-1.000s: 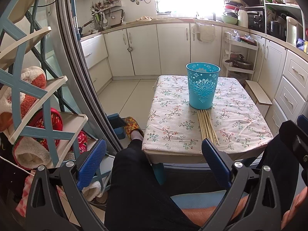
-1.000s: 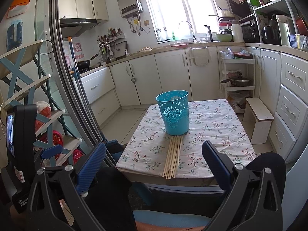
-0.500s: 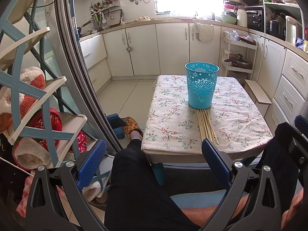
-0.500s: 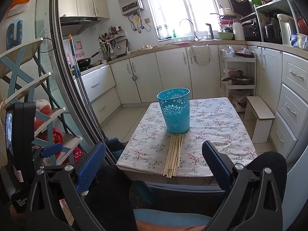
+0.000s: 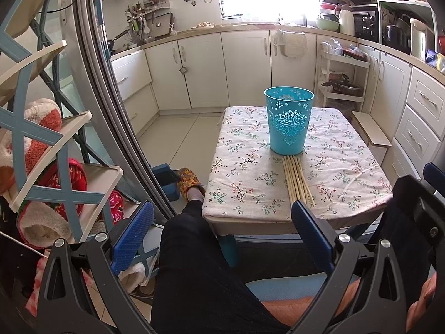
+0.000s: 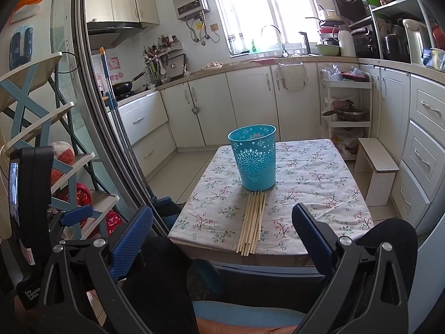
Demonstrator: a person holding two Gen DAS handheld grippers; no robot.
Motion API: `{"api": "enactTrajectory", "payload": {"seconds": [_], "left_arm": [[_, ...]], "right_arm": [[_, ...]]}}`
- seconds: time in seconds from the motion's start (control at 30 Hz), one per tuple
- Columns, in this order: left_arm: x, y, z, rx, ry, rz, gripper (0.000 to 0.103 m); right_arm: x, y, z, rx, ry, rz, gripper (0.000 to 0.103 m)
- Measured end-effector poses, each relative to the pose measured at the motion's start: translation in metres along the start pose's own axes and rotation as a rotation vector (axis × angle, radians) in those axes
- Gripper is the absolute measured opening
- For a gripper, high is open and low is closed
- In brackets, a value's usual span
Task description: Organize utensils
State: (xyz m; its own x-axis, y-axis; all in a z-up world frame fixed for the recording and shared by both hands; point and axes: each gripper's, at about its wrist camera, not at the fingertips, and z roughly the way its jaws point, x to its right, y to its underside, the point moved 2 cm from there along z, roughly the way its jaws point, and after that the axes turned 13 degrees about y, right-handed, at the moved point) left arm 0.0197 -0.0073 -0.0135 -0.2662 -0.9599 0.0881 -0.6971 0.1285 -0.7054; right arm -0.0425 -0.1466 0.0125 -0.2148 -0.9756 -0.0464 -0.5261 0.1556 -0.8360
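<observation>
Item: low table (image 5: 342, 167) under a floral cloth, recorded at centre right of the left wrist view and at lower centre of the right wrist view. Item: turquoise perforated cup (image 5: 289, 121), upright, set toward the middle of the cloth; nothing is seen standing in it. Item: bundle of wooden chopsticks (image 5: 297, 181), laid flat and roughly parallel, far ends touching or just beside the base of the cup, near ends reaching the table's near edge (image 6: 251, 224). Item: left gripper (image 5: 222, 236), blue pads (image 5: 133, 236) spread wide, nothing between them, held low over a dark-trousered leg (image 5: 200, 264) and short of the table. Item: right gripper (image 6: 222, 239), likewise spread wide and empty, short of the near table edge. Change noted against the views of half a second and one second earlier: very little; the table and cup are framed almost identically, the left view shifted only slightly and the right view tipped a little downward, with cup and chopsticks unmoved on the cloth. Meaning for the task, as judged: no utensil has been lifted, organising is at its very start, and an approach toward the chopsticks' near ends is presumably to be made before any transfer into the cup. Background: white kitchen cabinets (image 6: 250, 105), bright window at upper centre, shoe rack (image 5: 41, 139) at left
</observation>
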Motion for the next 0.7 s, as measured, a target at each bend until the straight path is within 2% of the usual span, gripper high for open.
{"api": "enactTrajectory", "payload": {"seconds": [0.03, 0.13, 0.2, 0.27, 0.33, 0.43, 0.53, 0.7], "left_arm": [[-0.001, -0.001, 0.004, 0.007, -0.005, -0.002, 0.095], [-0.009, -0.002, 0.027, -0.040, 0.003, -0.017, 0.095], [-0.014, -0.001, 0.050, -0.099, 0.052, -0.036, 0.095], [-0.016, 0.000, 0.071, -0.116, 0.067, -0.012, 0.095], [-0.016, -0.001, 0.088, -0.132, 0.088, -0.010, 0.093], [-0.014, -0.005, 0.111, -0.137, 0.111, -0.016, 0.092], [-0.015, -0.012, 0.132, -0.154, 0.150, -0.056, 0.093], [-0.024, -0.020, 0.173, -0.224, 0.118, -0.070, 0.093]], "right_arm": [[0.002, -0.001, 0.007, -0.019, 0.000, 0.003, 0.096], [0.014, -0.002, 0.047, -0.071, 0.060, 0.010, 0.096], [0.025, 0.003, 0.084, -0.150, 0.082, 0.030, 0.096], [0.034, 0.013, 0.126, -0.236, 0.116, 0.020, 0.092], [0.040, 0.021, 0.163, -0.316, 0.118, 0.020, 0.075], [0.046, 0.023, 0.203, -0.365, 0.131, 0.031, 0.064], [0.043, 0.018, 0.234, -0.369, 0.134, 0.021, 0.060], [0.030, 0.022, 0.284, -0.444, 0.084, 0.019, 0.040]]}}
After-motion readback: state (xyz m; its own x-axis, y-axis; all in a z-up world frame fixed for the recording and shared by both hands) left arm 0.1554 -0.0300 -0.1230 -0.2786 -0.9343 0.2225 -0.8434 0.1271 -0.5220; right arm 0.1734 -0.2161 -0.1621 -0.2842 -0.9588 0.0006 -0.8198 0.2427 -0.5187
